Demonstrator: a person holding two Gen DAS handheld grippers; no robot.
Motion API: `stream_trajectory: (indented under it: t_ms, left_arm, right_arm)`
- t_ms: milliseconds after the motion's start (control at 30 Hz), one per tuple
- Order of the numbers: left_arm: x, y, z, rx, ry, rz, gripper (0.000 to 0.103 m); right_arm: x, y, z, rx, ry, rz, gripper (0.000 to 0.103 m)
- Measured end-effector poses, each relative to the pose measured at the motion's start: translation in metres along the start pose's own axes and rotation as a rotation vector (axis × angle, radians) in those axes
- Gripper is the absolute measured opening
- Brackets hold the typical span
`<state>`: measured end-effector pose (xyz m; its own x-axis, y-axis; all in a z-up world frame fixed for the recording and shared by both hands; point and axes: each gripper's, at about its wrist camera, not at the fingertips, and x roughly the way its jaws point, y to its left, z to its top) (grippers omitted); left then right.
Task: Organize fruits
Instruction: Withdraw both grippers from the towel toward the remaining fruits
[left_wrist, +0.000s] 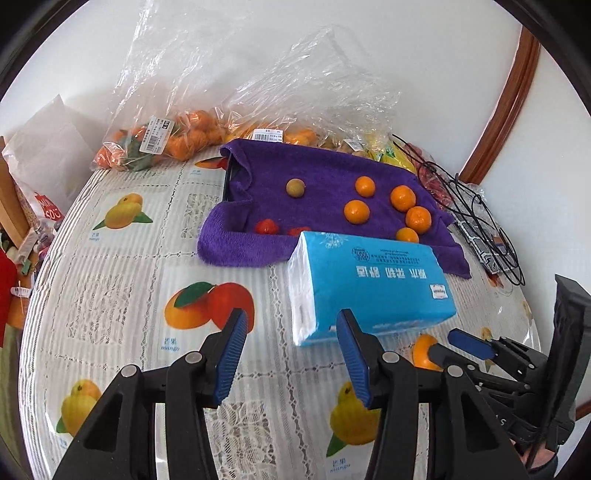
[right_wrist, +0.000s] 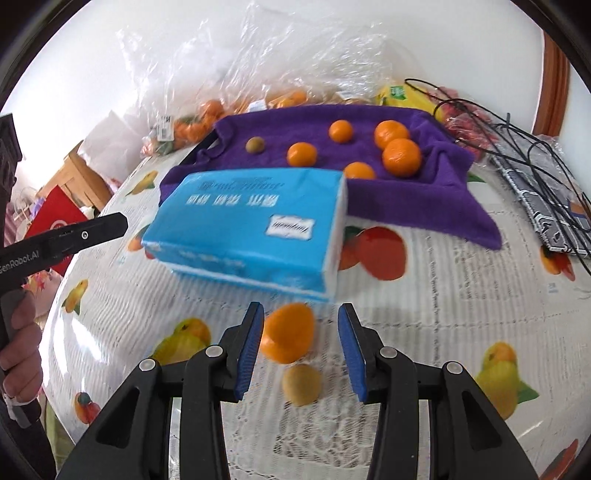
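Note:
A purple towel (left_wrist: 325, 173) (right_wrist: 406, 199) covers a tray at the back and holds several oranges (left_wrist: 356, 211) (right_wrist: 401, 157), a brownish round fruit (left_wrist: 295, 187) (right_wrist: 255, 144) and red fruits (left_wrist: 266, 226). My right gripper (right_wrist: 301, 347) is open around a loose orange (right_wrist: 287, 332) on the tablecloth; the orange lies by the left pad. A small yellowish fruit (right_wrist: 302, 384) lies just below it. My left gripper (left_wrist: 291, 354) is open and empty above the tablecloth. The right gripper (left_wrist: 448, 345) shows at the orange (left_wrist: 423, 350) in the left wrist view.
A blue tissue pack (left_wrist: 369, 284) (right_wrist: 255, 232) lies in front of the towel. Clear bags of oranges (left_wrist: 177, 138) (right_wrist: 199, 118) stand at the back wall. Black cables and a patterned pouch (left_wrist: 480, 229) (right_wrist: 546, 206) lie at the right. The round table's edge curves left.

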<state>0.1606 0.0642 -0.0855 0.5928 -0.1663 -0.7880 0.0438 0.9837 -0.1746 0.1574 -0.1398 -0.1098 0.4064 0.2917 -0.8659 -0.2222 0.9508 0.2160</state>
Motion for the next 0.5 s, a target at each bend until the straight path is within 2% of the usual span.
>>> stream_trajectory:
  t_ms: [167, 233, 300, 500]
  left_arm:
    - [-0.003, 0.008, -0.011, 0.007, 0.01, -0.004, 0.049]
    - [-0.004, 0.012, -0.015, 0.001, 0.007, -0.007, 0.049]
    - [-0.005, 0.015, -0.019, -0.004, 0.013, -0.014, 0.049]
    - [-0.001, 0.018, -0.027, -0.006, 0.022, -0.019, 0.049]
  right_arm:
    - [0.015, 0.011, -0.005, -0.022, 0.021, -0.038, 0.039]
    - [0.022, 0.013, -0.006, -0.025, 0.032, -0.065, 0.033]
    - [0.026, 0.014, -0.005, -0.024, 0.032, -0.085, 0.033]
    - [0.008, 0.022, -0.001, -0.026, -0.011, -0.024, 0.033]
